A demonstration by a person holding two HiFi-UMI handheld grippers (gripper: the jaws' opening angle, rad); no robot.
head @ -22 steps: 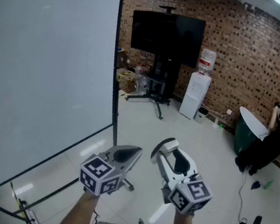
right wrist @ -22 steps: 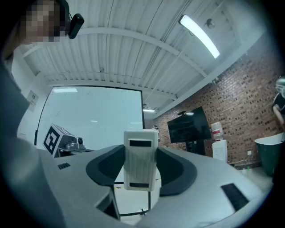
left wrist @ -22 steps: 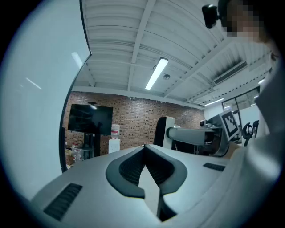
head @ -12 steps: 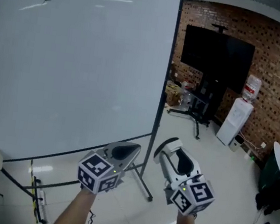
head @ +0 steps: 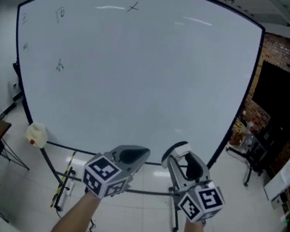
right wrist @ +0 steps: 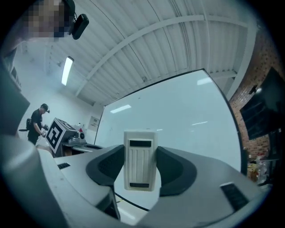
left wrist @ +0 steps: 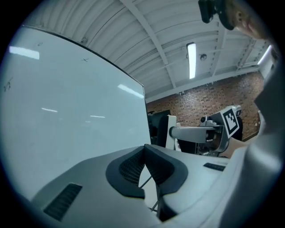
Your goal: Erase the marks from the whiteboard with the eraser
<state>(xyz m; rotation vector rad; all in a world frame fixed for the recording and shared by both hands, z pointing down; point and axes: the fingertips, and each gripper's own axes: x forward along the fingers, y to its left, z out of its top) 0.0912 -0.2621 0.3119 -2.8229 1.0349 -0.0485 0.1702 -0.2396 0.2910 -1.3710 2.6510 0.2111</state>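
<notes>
Swinging left since half a second ago, the head view now takes in the whole whiteboard (head: 139,80), where before only part of it showed. The black screen (head: 287,105) has slid from 1 o'clock out to the 3 o'clock edge. Both grippers sit at 6 o'clock in the frame, as they did earlier, short of the board and not touching it.

Two grippers are in view. The left gripper (head: 134,155) has its jaws pressed together with nothing between them. The right gripper (head: 178,153), just beside it at its 3 o'clock, is clamped on the one eraser (head: 179,148). In the right gripper view the eraser (right wrist: 140,159) stands upright between the dark pads (right wrist: 176,171), its white ribbed back to the camera.

Five small dark marks can be counted on the board: one (head: 133,6) at 12 o'clock near the top edge, and four at 10 to 11 o'clock, among them a boxy one (head: 60,13) and a lower one (head: 60,65). One white bottle (head: 35,134) sits at the board's 8 o'clock corner. One person (right wrist: 37,123) stands at 9 o'clock in the right gripper view.
</notes>
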